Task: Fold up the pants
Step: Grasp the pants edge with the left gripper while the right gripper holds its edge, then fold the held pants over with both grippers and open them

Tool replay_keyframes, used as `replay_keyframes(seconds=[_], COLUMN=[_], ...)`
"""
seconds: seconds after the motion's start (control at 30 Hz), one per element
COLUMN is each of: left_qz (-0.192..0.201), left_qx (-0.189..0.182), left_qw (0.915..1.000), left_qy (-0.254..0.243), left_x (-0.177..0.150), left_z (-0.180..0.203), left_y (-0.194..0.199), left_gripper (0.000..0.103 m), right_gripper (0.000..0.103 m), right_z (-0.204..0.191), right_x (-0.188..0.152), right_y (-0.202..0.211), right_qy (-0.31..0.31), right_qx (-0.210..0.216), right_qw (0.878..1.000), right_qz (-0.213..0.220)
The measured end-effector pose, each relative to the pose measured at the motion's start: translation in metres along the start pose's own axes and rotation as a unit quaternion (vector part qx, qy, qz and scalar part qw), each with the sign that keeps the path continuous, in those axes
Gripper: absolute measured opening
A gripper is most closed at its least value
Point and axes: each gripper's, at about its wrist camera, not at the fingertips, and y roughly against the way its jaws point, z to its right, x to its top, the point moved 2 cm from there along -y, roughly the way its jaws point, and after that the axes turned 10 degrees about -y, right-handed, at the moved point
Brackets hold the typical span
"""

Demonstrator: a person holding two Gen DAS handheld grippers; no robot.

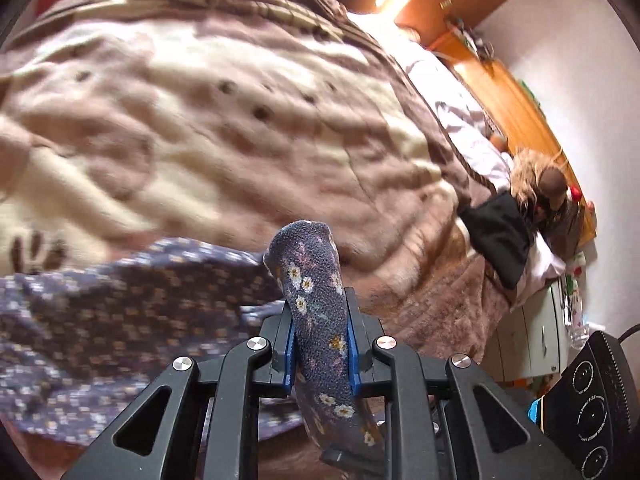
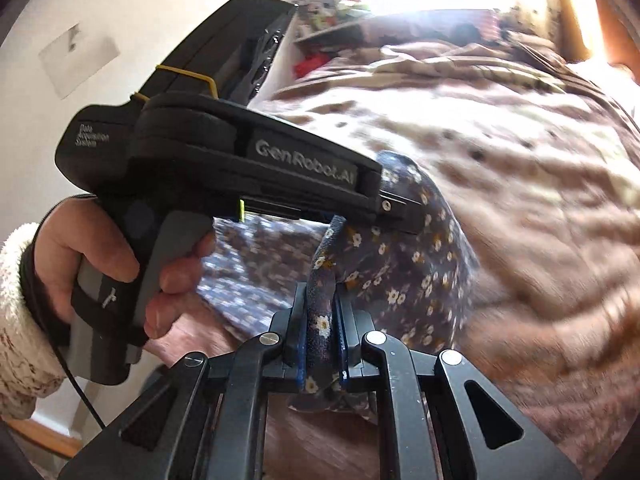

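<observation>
The pants [image 1: 100, 320] are dark blue with small white and yellow flowers and lie on a brown and cream bed blanket [image 1: 224, 128]. My left gripper [image 1: 320, 312] is shut on a bunched fold of them, which sticks up between the blue pads. My right gripper [image 2: 322, 320] is likewise shut on a thick fold of the pants [image 2: 400, 264]. In the right wrist view the left gripper's body [image 2: 240, 160] is close in front, held by a hand [image 2: 120, 264] in a fleecy sleeve, with pants cloth hanging from its tip.
A wooden headboard [image 1: 516, 96] runs along the bed's far side, with a stuffed toy [image 1: 548, 192] and a black cloth [image 1: 500, 236] beside it. White drawers [image 1: 536, 340] stand at the bed's right. A white wall [image 2: 80, 40] lies behind the left hand.
</observation>
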Motion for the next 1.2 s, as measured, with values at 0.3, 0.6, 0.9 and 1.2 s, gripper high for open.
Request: replay_keyframes(seconds=[0.3,0.6,0.9,1.2], left_qz=[0.034,0.038,0.037,0.026], left_qx=[0.040,0.056,0.071,0.085], left_qw=[0.9985,0.9951,0.9922,0.9893], left_qy=[0.017,0.072,0.096,0.115], left_x=[-0.025,-0.067,-0.095,-0.107], left_z=[-0.086,-0.183,-0.242,-0.276], left_y=[0.075,0.096,0.094,0.086], left_gripper=[0.019,0.019,0.019,0.019], right_gripper=[0.012,0.012,0.012,0.012], right_z=[-0.086,-0.141,-0.169,-0.186], right_x=[0.020,0.011,0.001,-0.006], right_y=[-0.051,-0.125,-0.201,-0.241], right_qy=[0.047,0.076,0.082,0.066], right_qx=[0.048,0.083,0.081,0.081], right_qw=[0.998,0.991,0.987,0.986], right_qz=[-0.018,-0.067,-0.112,-0.129])
